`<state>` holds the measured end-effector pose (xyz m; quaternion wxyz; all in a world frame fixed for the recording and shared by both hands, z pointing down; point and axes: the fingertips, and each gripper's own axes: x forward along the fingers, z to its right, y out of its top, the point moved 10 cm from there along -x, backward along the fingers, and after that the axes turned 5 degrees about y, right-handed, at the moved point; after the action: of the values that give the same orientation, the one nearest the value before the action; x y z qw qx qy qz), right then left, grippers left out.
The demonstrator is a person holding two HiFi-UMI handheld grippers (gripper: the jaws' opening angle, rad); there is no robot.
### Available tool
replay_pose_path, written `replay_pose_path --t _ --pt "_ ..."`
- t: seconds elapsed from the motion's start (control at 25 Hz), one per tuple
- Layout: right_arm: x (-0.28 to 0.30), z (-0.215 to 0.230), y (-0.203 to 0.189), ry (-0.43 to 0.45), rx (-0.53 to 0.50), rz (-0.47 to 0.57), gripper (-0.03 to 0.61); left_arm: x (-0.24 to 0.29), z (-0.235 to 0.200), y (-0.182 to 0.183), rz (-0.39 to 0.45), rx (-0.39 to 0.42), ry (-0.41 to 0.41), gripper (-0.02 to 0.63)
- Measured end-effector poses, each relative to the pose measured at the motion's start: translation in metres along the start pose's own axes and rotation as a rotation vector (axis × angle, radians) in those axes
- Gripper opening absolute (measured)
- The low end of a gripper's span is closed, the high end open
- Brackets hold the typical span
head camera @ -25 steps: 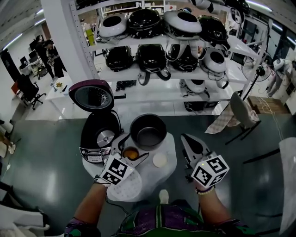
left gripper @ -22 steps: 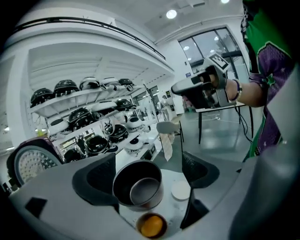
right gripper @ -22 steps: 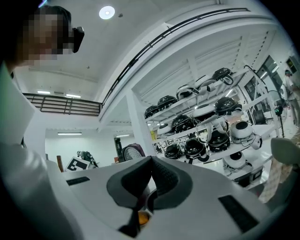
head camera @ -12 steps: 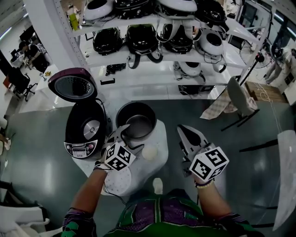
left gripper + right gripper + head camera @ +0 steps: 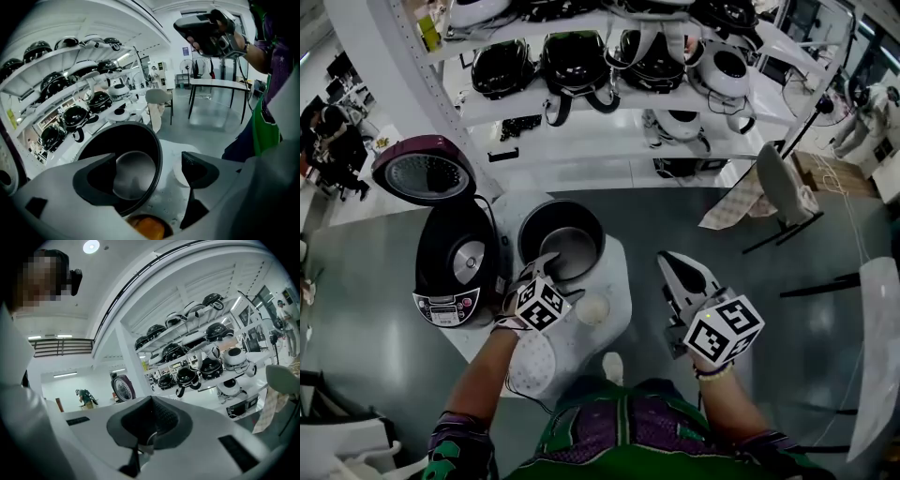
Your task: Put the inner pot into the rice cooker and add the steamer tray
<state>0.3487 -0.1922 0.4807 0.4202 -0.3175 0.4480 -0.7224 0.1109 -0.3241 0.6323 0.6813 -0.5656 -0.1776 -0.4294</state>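
The dark inner pot [image 5: 562, 246] stands empty on a small white table [image 5: 614, 281], right of the black rice cooker [image 5: 450, 267] with its purple lid [image 5: 422, 173] raised. My left gripper [image 5: 555, 279] is open just above the pot's near rim. In the left gripper view the pot [image 5: 126, 164] fills the gap between the spread jaws of the left gripper [image 5: 147, 173], untouched. The white perforated steamer tray [image 5: 532, 364] lies near the table's front edge by my left forearm. My right gripper [image 5: 672, 267] hangs shut and empty beyond the table's right side; the right gripper [image 5: 150, 420] points at the shelves.
A white round disc [image 5: 592, 309] lies right of my left gripper. A small cup holding something orange [image 5: 147, 227] sits under the left gripper. Shelves [image 5: 609, 94] of rice cookers stand behind the table. A folded chair [image 5: 783, 192] leans at the right.
My left gripper has dropped and moved forward from over the small cup to the pot's near rim. The right gripper has sunk a little and stays shut.
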Motion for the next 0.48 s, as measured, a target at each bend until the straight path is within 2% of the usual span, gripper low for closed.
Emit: replay_pose_path --t 0.12,0.32,0.48 --pt "0.001 0.005 -0.001 -0.002 0.011 -0.009 0.006 0.015 0.004 -0.006 -0.060 0.073 -0.018 0.443" --pt "0.000 0.017 -0.007 -0.026 0.023 -0.021 0.006 0.038 0.010 -0.016 -0.157 0.260 -0.020 0.443" --pt "-0.003 0.025 -0.007 -0.047 0.039 -0.023 0.006 0.045 0.012 -0.018 -0.203 0.325 -0.024 0.443"
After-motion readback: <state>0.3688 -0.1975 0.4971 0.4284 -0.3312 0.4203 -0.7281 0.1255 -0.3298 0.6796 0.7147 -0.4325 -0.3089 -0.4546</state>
